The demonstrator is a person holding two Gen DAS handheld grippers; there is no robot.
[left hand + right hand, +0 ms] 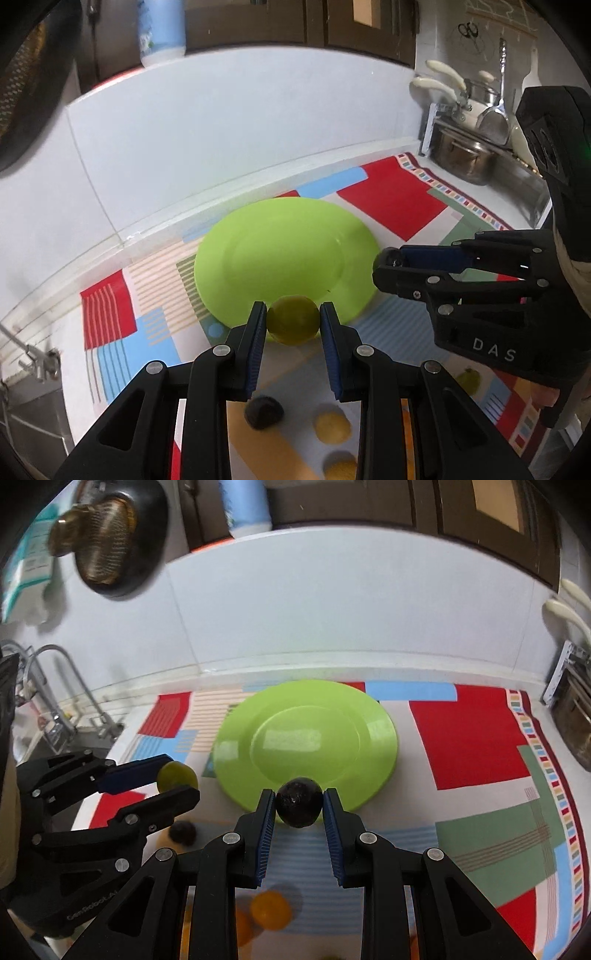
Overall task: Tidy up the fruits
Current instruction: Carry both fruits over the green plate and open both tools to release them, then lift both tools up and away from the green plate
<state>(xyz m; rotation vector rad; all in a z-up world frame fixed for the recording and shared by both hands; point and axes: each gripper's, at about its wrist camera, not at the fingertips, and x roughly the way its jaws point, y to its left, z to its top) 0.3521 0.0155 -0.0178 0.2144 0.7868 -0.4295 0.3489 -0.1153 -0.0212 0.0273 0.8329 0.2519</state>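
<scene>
Fruit is clamped in both my grippers, so the step in hand, as I judge it, is carrying the two pieces over the green plate and setting them down. My left gripper is closed on a yellow-green fruit, round, smooth and slightly translucent, pinched across its middle by the blue pads. My right gripper is closed on a dark fruit, nearly black, with a glossy, faintly dimpled skin, held the same way. Both hang above the near edge of the counter's patterned mat, just short of the green plate.

To do this well I should move each fruit forward past the plate's near rim, lower it until it almost touches the flat centre, and only then ease the fingers apart; round fruit will likely roll if dropped from height or let go on the sloped rim. The two grippers sit close side by side, so I would place one piece at a time, left and right of centre.

Below my fingers, at the mat's near edge, more fruit waits: another dark piece, yellow ones and orange ones, all blurred. The plate is bare and lies toward the mat's far edge, by the white wall.
</scene>
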